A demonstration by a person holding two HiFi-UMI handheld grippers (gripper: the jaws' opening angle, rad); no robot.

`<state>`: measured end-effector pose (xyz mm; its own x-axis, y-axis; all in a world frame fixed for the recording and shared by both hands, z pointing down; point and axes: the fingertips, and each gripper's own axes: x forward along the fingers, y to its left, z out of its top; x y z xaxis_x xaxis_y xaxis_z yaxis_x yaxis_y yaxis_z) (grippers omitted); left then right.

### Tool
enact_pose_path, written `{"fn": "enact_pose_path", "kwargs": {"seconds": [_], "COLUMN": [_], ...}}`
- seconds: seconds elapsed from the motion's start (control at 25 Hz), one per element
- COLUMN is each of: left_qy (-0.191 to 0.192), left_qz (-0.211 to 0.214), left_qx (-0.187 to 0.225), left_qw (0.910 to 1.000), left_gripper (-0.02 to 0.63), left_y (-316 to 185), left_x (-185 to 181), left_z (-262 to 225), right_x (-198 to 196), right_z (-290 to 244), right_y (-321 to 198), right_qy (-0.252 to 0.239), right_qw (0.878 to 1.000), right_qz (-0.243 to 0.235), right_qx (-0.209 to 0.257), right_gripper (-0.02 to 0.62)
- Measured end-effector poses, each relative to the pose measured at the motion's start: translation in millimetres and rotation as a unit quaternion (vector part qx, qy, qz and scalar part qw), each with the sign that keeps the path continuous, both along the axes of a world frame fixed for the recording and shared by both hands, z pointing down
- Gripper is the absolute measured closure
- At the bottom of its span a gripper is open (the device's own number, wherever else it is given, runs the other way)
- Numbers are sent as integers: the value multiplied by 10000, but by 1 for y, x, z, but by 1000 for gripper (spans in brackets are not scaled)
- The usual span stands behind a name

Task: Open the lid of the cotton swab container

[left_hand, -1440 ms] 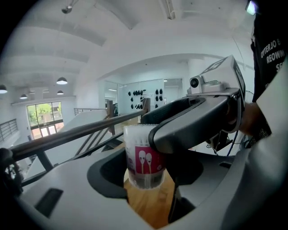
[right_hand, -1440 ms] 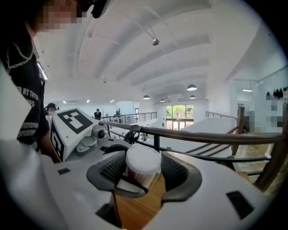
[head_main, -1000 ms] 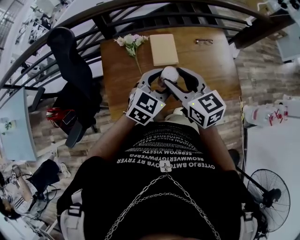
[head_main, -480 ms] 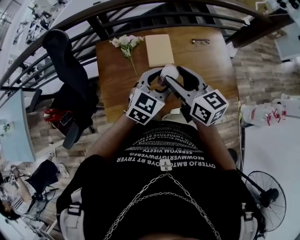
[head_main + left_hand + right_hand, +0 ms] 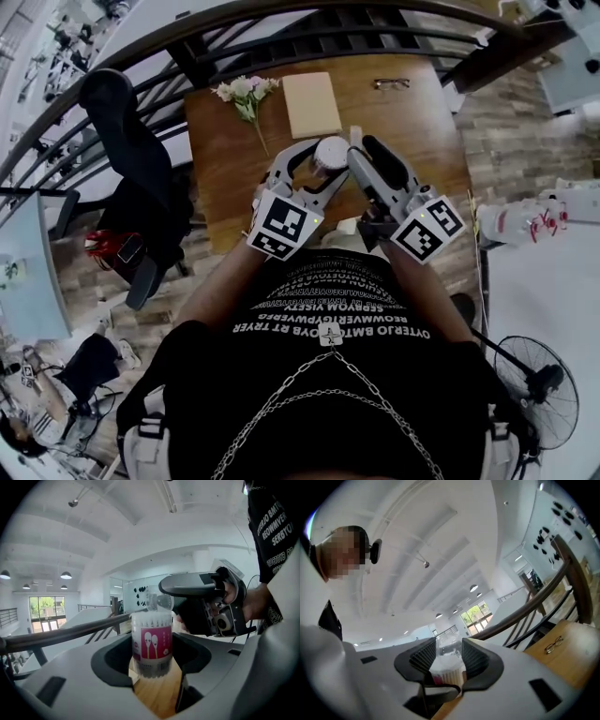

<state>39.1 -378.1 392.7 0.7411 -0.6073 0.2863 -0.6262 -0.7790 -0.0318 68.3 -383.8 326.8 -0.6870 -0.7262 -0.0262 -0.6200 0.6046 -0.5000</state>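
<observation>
The cotton swab container (image 5: 151, 641), a clear tube with a red label, stands upright between the jaws of my left gripper (image 5: 152, 663), which is shut on its body. In the head view the left gripper (image 5: 322, 161) holds the container (image 5: 330, 156) over the wooden table (image 5: 225, 178). My right gripper (image 5: 360, 142) reaches in from the right at its top. The clear lid (image 5: 448, 649) sits between the ribbed pads of the right gripper (image 5: 449, 657), whose jaws are closing on it. The lid (image 5: 158, 601) tilts above the white swab tips (image 5: 151, 618).
On the table's far side lie a bunch of flowers (image 5: 244, 92), a tan notebook (image 5: 311, 103) and a pair of glasses (image 5: 391, 83). A dark railing (image 5: 281, 33) runs behind the table. A black chair (image 5: 131, 131) stands left, and a floor fan (image 5: 536, 386) at lower right.
My right gripper has swung round, so its marker cube now sits further right and lower. Its jaws have narrowed around the lid. The left gripper still holds the container in the same place.
</observation>
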Motion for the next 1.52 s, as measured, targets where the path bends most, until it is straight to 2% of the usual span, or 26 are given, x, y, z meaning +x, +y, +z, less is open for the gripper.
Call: {"fn": "enact_pose_path", "kwargs": {"seconds": [0.08,0.2,0.36,0.44,0.6,0.68,0.76,0.84,0.96,1.24,1.36,1.52], "left_qy": [79,146,175,218,156,149,188,255,185,201,321,369], "left_qz": [-66,-115,-220,-291,-491,-695,-904,-1075,-1239,-1573,-1608,-1513], "left_qx": [1,92,285,378,491,493,422,403,585,748,716,775], "left_qw": [9999,9998,9992,9986,9975,9963,9948,9931,9904,9845,9839,9848], "left_gripper": [337,336,336,336,336,336,336,336,336,336,336,336], "left_y": [1,3,9,11,9,9,11,12,7,12,9,9], "left_x": [-6,-15,-27,-31,-40,-55,-76,-94,-105,-148,-151,-137], "left_z": [-4,-11,-19,-22,-24,-28,-34,-43,-55,-79,-87,-95], "right_x": [10,18,17,17,35,40,37,37,55,81,94,104], "right_z": [-7,-5,16,25,22,21,20,18,17,10,11,12], "right_y": [3,8,16,18,18,21,29,36,33,40,40,41], "right_qy": [82,446,1399,1675,1615,1776,2039,2278,2572,2862,2856,2853], "right_qw": [9995,9976,9878,9837,9831,9793,9738,9673,9568,9430,9418,9415], "right_qz": [272,504,673,660,847,930,917,951,1155,1535,1651,1697], "right_qx": [132,172,134,57,157,268,420,584,706,723,651,592], "right_gripper": [434,432,417,416,407,411,474,506,557,580,580,580]}}
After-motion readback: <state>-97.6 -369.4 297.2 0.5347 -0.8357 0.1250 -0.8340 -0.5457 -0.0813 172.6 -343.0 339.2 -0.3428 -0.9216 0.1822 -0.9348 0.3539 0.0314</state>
